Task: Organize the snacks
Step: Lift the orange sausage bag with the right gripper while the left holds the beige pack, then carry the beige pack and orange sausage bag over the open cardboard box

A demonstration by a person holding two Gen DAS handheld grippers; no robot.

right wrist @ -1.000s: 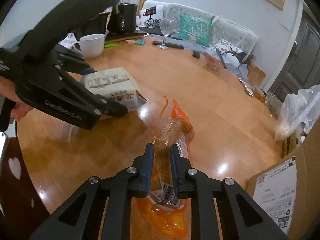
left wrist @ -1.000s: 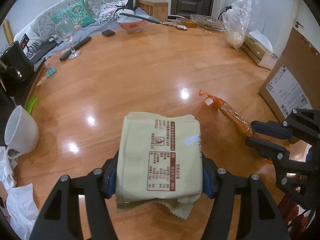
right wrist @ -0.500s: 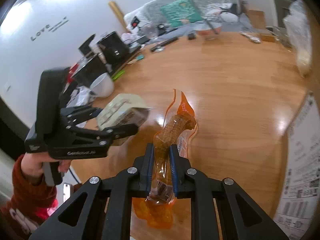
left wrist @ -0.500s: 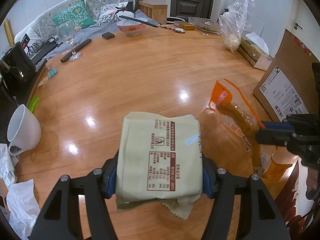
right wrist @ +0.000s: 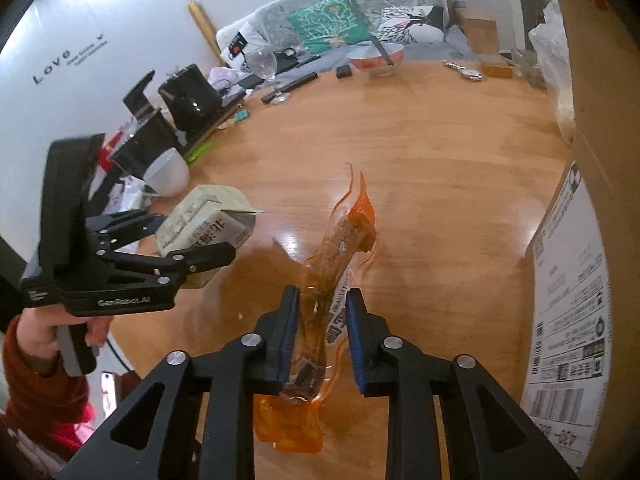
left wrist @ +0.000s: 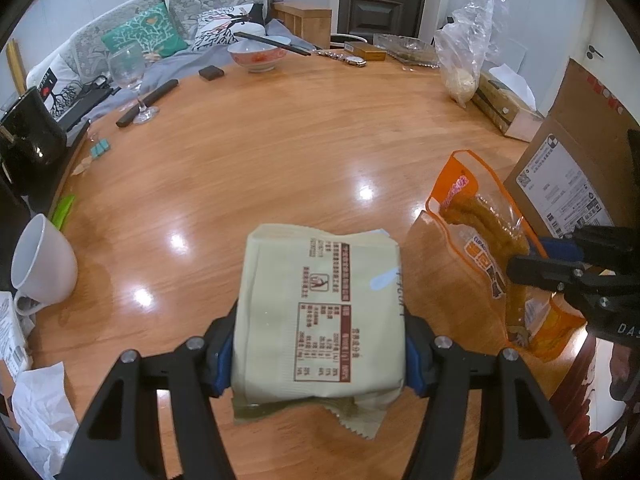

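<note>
Right gripper [right wrist: 320,336] rolled since the earlier frame, jaws now opening with orange snack bag [right wrist: 340,252] standing loose between them, fried sticks inside, left gripper [left wrist: 318,350] clenched on beige packet [left wrist: 320,312] above table [left wrist: 280,152], cardboard box [right wrist: 580,280] at 3 o'clock.

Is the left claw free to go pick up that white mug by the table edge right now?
Probably not. The left claw is clamped on the beige packet, so it would have to set that down first. The wood between it and the mug looks bare, so nothing else blocks the way.
</note>
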